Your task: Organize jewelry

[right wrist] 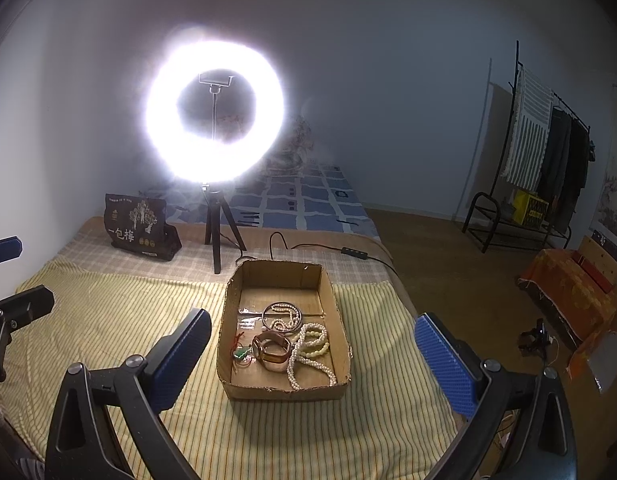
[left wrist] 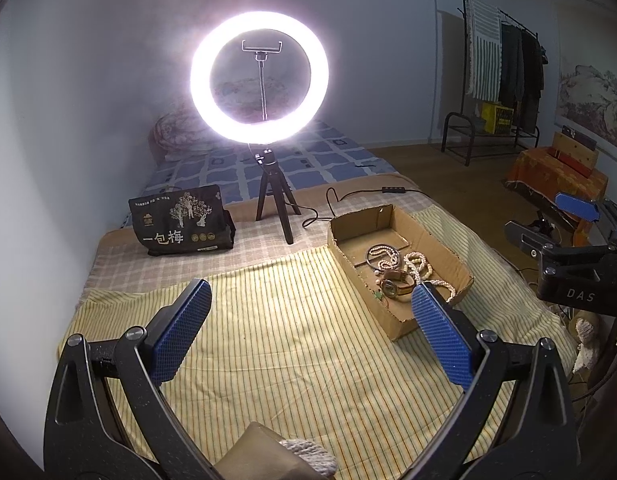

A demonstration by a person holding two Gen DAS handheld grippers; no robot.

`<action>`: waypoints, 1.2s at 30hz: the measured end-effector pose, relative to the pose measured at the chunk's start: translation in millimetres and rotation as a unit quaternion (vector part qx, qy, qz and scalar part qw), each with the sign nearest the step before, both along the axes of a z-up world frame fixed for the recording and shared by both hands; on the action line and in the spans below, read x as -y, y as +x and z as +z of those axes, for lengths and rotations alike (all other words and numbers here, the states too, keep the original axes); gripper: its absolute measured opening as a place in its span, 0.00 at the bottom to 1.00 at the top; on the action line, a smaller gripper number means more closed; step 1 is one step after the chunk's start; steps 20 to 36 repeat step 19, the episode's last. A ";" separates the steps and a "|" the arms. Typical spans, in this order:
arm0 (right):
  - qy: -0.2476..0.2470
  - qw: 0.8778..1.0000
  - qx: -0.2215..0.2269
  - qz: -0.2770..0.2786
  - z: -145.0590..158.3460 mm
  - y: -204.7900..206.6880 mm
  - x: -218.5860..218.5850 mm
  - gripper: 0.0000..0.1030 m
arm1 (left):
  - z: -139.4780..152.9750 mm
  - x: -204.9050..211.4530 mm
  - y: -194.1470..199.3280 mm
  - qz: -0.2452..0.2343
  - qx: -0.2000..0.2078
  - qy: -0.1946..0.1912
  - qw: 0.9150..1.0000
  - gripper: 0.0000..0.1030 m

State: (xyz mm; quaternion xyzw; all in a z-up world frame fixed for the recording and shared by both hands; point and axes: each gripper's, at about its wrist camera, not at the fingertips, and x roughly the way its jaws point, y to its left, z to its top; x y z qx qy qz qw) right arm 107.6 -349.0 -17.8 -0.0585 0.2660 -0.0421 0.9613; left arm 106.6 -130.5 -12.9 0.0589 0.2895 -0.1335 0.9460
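Two tools: left tool (left wrist: 310, 312) and right tool (right wrist: 312, 336), both spread wide and holding nothing.
Left tool: hovers over the striped sheet (left wrist: 268, 340), aimed at bare cloth; its right finger's tip overlaps the box's near corner in its own view.
Right tool: hovers straight in front of the box (right wrist: 236, 304), which sits centred between its two fingers, a little beyond the tips.
Box: shallow open cardboard tray on the bed, long axis running away from the right tool, toward the ring light (right wrist: 214, 116).
Jewelry: all of it lies inside the box, crowded toward the near end.
Watch (right wrist: 270, 350): rose-gold, lying near the middle, touching the bead strands.
Pearls (right wrist: 308, 354): white strand looped to the right of the watch, tangled with pale green beads (right wrist: 318, 346).
Bangle (right wrist: 282, 314): dark ring behind the watch, with a smaller bead strand across it.
Pendant (right wrist: 241, 354): small green piece on a red cord, left of the watch, by the left wall.
Key relation: from the left tool the box lies ahead and to the right; from the right tool it lies dead ahead, so the right is the better placed.
Next move, as I judge it: the right tool goes forward and down into the box's near end.
Risk: the strands overlap, so one piece may drag another.
Beyond: a dark snack bag (right wrist: 138, 226) stands by the light's tripod, well apart.
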 end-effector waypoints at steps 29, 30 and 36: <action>-0.002 1.000 -0.018 -0.004 -9.7 3.2 1.7 1.00 | -2.2 -6.7 -2.4 0.014 0.013 0.003 1.000 0.99; -0.002 1.000 -0.018 -0.004 -9.7 3.2 1.7 1.00 | -2.2 -6.7 -2.4 0.014 0.013 0.003 1.000 0.99; -0.002 1.000 -0.018 -0.004 -9.7 3.2 1.7 1.00 | -2.2 -6.7 -2.4 0.014 0.013 0.003 1.000 0.99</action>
